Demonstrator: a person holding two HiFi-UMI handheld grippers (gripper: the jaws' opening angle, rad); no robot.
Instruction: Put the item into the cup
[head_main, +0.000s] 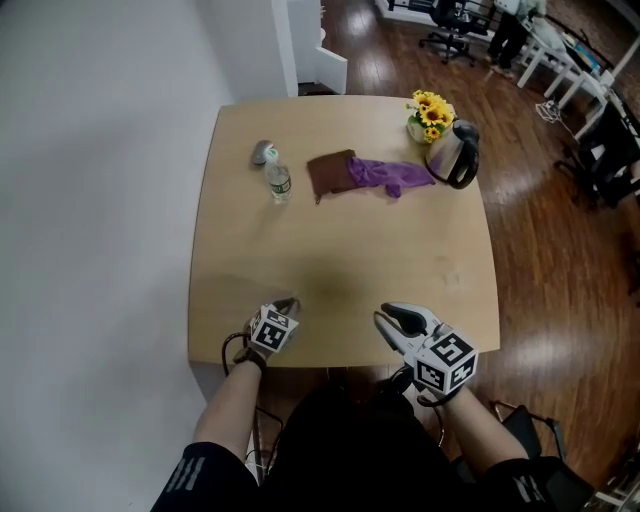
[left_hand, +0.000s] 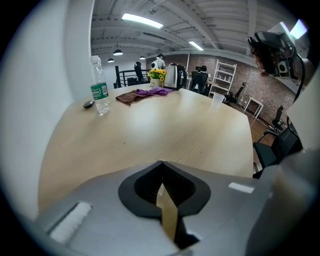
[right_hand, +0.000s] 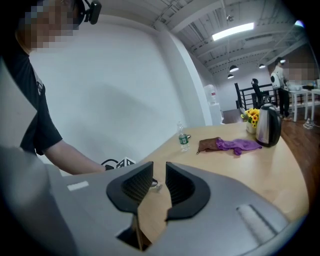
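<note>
Both grippers sit at near edge of bench, close to operator and well apart from every obj. Reads as ready pose; task not begun.
- State: left gripper is clenched, jaws tip to tip, nothing between.
- State: right gripper is released, narrow gap, empty; only bench shows thru it.

Objs grouped at far side:
- Upright water bottle, w/ small grey object just beside it, far-left.
- Centre: brown cloth touching purple cloth.
- Far-right corner: kettle next to sunflowers.

Item: prob. the small grey object (judgement only). Low, rounded, dark grey, slight sheen; too small to name.

Cup: none definite in head view. Left gripper view shows pale cup-like shape by bench's right edge; can't tell if on bench or beyond.

Next, est.: long reach fwd, and left gripper must open first. Item is low, so pinch close to bench. Risk: nudging the bottle.
</note>
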